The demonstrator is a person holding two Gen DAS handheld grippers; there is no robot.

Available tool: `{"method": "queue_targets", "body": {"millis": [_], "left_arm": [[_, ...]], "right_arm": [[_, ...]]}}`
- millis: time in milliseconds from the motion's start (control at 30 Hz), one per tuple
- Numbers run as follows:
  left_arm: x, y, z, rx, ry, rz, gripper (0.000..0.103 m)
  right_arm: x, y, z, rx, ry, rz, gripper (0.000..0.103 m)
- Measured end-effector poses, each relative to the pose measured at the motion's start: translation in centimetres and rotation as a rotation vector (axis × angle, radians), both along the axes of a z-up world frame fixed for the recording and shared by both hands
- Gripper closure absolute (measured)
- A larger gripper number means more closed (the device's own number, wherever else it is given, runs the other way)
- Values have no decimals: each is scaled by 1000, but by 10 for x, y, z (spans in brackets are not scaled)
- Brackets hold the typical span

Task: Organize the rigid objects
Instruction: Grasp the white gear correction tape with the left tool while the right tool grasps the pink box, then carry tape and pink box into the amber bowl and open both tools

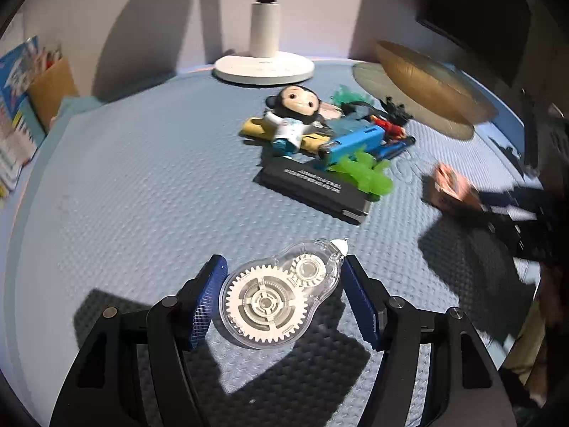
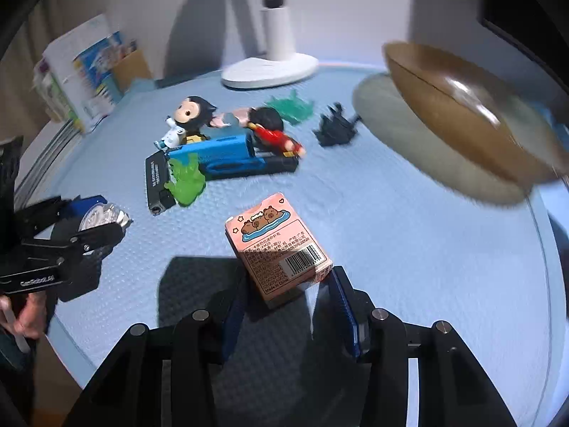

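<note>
My left gripper point(image 1: 282, 277) is shut on a clear correction tape dispenser point(image 1: 277, 293) with white gears, held above the blue mat point(image 1: 142, 178). It also shows at the left of the right wrist view point(image 2: 103, 217). My right gripper point(image 2: 288, 291) is shut on a pink card box point(image 2: 277, 245) with a barcode, held above the mat; the box shows blurred in the left wrist view point(image 1: 451, 186). A pile lies mid-mat: a monkey figure point(image 1: 297, 114), a blue stapler point(image 1: 355, 142), a black bar-shaped device point(image 1: 313, 188), a green toy point(image 1: 370, 174).
A white lamp base point(image 1: 265, 67) stands at the back. A brown wooden bowl point(image 2: 462, 106) sits on a round pad at the right. A small black toy point(image 2: 336, 128) lies near it. Books and a cardboard holder point(image 1: 21, 106) stand at the left.
</note>
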State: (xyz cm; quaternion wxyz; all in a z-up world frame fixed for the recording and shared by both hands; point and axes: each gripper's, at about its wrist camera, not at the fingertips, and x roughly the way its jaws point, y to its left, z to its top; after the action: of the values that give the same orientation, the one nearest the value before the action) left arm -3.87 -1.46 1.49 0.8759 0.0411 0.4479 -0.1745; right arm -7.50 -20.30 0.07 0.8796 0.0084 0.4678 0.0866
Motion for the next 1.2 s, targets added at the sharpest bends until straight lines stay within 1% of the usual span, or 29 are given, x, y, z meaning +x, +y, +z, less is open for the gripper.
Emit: {"method": "queue_targets", "body": {"millis": [33, 100, 133, 167, 200, 233, 267, 300, 400, 433, 500, 600, 633, 667, 700, 733, 800, 867, 967, 1067, 1100, 1133, 1200], "left_arm": [[0, 0, 0, -1, 1, 4, 39], [-5, 1, -1, 1, 5, 2, 38], [-9, 1, -1, -3, 9, -14, 38], [-13, 2, -1, -12, 14, -33, 36], [-17, 1, -1, -21, 19, -48, 34], [-21, 0, -1, -28, 24, -63, 33], [-25, 1, -1, -31, 28, -78, 31], [-27, 2, -1, -26, 26, -84, 31], [-30, 0, -2, -5, 16, -107, 31], [-30, -2, -2, 5, 14, -111, 31], [-28, -5, -3, 22, 3, -110, 31], [-22, -8, -4, 37, -8, -105, 33], [-21, -9, -4, 37, -10, -107, 35], [-22, -10, -4, 38, -10, -111, 39], [-23, -12, -4, 43, -13, -124, 47], [-26, -13, -3, 47, -19, -135, 50], [-29, -14, -1, 27, -14, -153, 50], [-30, -15, 2, 4, -14, -147, 50], [-25, -24, 17, -23, -46, -135, 50], [-13, -45, 47, -60, -106, -155, 50], [-5, -60, 62, -68, -136, -170, 50], [-1, -69, 70, -71, -155, -182, 50], [16, -100, 94, -80, -199, -216, 50]], "right_arm": [[-5, 3, 2, 18, 9, 2, 58], [-14, 9, 3, 86, 45, 83, 57], [-18, 12, 5, 105, 50, 121, 54], [-24, 15, 6, 88, 41, 142, 51], [-26, 17, 7, 55, 28, 147, 42], [-27, 17, 8, 16, 15, 145, 38], [-27, 17, 7, -4, 13, 140, 38], [-25, 14, 7, 9, 18, 135, 38], [-17, 11, 3, 86, 45, 124, 38], [-13, 16, 1, 82, 50, 120, 38], [-6, 26, 0, 44, 34, 109, 37], [-3, 36, 1, 28, 23, 92, 37], [-1, 39, -1, 9, 19, 81, 39], [0, 43, -2, -30, 2, 72, 44], [-1, 47, -2, -71, -17, 68, 56], [-3, 50, -2, -101, -36, 73, 63], [-6, 48, 0, -71, -50, 86, 63], [-8, 38, 1, -23, -55, 72, 63], [-10, 12, 14, -3, -84, 11, 63], [-13, -26, 45, 9, -156, -75, 63], [-14, -40, 55, 7, -179, -107, 63], [-15, -56, 67, 2, -199, -146, 63], [-10, -92, 88, -3, -217, -226, 63]]}}
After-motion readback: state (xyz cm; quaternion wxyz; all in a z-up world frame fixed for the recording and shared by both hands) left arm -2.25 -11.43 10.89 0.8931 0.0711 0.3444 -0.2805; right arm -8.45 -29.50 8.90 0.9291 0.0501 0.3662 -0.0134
